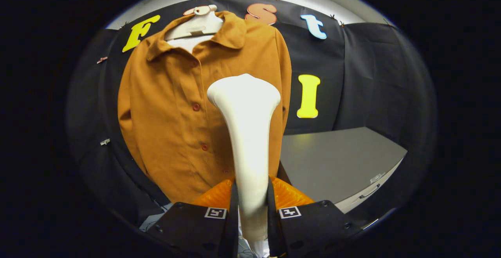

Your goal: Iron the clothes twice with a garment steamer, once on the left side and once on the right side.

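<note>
**Steamer held upright before the shirt: slip and snag are the risks**

The gripper (250,195) has its two fingers clamped on the narrow neck of the white garment steamer (246,132), one finger pressing each side, with the wide head standing up beyond the fingertips. The grip sits low on a smooth, tapering handle, so I judge the steamer could tilt or slide in the fingers if the head drags hard on cloth. Whether the head is touching the fabric or just in front of it cannot be told.

The head stands over the part of the brown shirt (168,113) to the right of the button line (196,107). A pass that strays toward the buttons could catch on them; a pass that runs off the shirt's edge would waste steam on the booth wall. Pushing too firmly might also swing the shirt on its white hanger form (197,25), which looks lightly supported.

The shirt hangs open-collared and buttoned, its cloth matte and fairly smooth, with soft folds along the sleeve. A grey surface (336,160) lies to the right, behind the steamer.
</note>
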The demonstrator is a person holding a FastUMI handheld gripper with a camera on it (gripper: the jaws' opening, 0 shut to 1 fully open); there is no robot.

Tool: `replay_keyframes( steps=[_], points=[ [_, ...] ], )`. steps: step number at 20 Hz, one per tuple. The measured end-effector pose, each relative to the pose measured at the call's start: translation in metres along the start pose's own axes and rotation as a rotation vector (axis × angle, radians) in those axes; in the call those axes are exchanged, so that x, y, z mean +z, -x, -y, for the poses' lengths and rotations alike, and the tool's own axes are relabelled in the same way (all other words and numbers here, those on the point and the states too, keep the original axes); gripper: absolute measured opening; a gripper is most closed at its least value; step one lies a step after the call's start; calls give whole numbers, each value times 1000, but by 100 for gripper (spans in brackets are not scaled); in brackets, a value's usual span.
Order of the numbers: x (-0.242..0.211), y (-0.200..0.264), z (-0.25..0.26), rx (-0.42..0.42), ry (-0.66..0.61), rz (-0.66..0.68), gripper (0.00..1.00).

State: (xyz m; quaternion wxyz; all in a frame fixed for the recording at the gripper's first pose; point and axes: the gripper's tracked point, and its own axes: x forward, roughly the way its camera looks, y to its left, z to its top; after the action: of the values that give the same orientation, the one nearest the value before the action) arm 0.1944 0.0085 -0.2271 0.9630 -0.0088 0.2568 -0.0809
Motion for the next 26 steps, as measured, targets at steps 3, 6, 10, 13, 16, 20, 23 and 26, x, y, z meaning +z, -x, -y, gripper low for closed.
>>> replay_keyframes(
  steps=[3,6,10,13,16,20,23,26],
  points=[
    [30,10,-23,46,5,84,33],
    [49,17,-57,116,24,141,33],
    [53,22,-107,225,45,163,33],
    [50,21,-133,279,48,159,33],
    [45,17,-148,299,50,144,33],
    [36,3,-152,284,53,111,33],
    [23,-13,-152,262,55,68,33],
    [11,-26,-158,259,69,31,33]
  ],
)
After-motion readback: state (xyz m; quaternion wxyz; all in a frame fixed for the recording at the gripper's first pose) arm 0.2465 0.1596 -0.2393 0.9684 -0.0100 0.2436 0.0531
